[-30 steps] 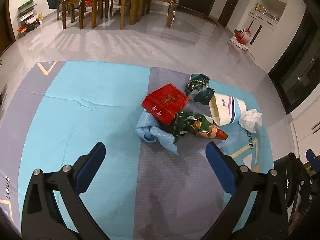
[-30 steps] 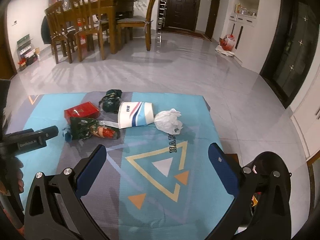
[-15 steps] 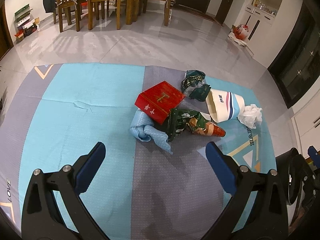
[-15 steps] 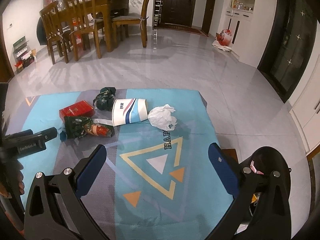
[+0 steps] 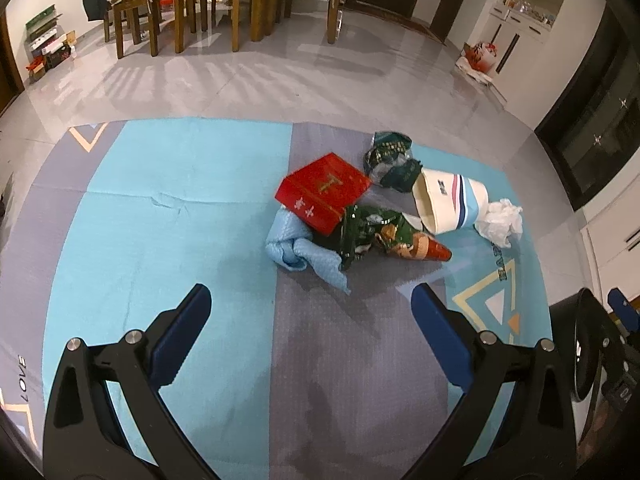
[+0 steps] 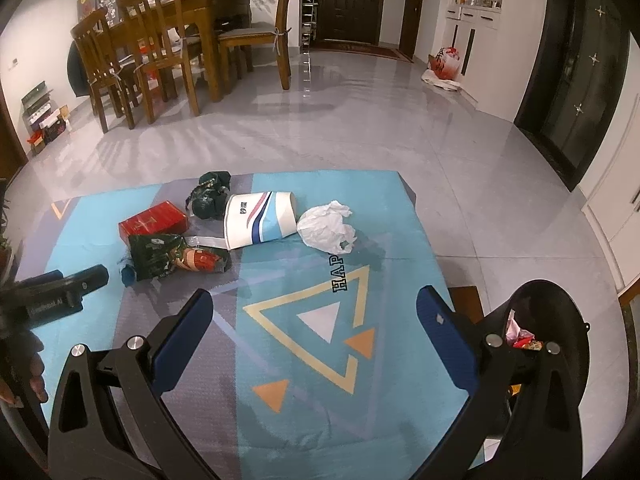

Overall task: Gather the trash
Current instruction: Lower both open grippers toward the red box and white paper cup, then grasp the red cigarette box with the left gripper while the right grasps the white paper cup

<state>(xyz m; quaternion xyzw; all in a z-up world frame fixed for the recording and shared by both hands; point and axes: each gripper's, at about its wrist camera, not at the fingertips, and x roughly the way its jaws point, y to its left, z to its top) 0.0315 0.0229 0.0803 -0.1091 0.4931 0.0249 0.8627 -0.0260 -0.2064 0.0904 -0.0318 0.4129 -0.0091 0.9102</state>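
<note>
Trash lies on a blue and grey mat [image 5: 160,240]: a red box [image 5: 322,192], a light blue cloth [image 5: 298,250], a green snack bag [image 5: 376,236], a dark green crumpled wrapper [image 5: 390,160], a white paper bucket [image 5: 452,206] on its side, and a crumpled white tissue [image 5: 500,222]. My left gripper [image 5: 310,312] is open and empty, short of the cloth. My right gripper [image 6: 314,312] is open and empty over the mat [image 6: 360,360], with the bucket [image 6: 260,220], tissue [image 6: 326,230], snack bag [image 6: 176,256] and red box [image 6: 154,222] ahead to its left.
A black trash bin [image 6: 548,328] with some trash inside stands off the mat's right edge; it also shows in the left wrist view [image 5: 580,352]. A wooden dining table with chairs [image 6: 168,52] stands far back on the grey tiled floor. A red and white bag [image 6: 444,62] lies by the far cabinet.
Both grippers have drifted slightly; the trash pile sits a little lower and more to the left in the left wrist view. Both stay open and empty.
</note>
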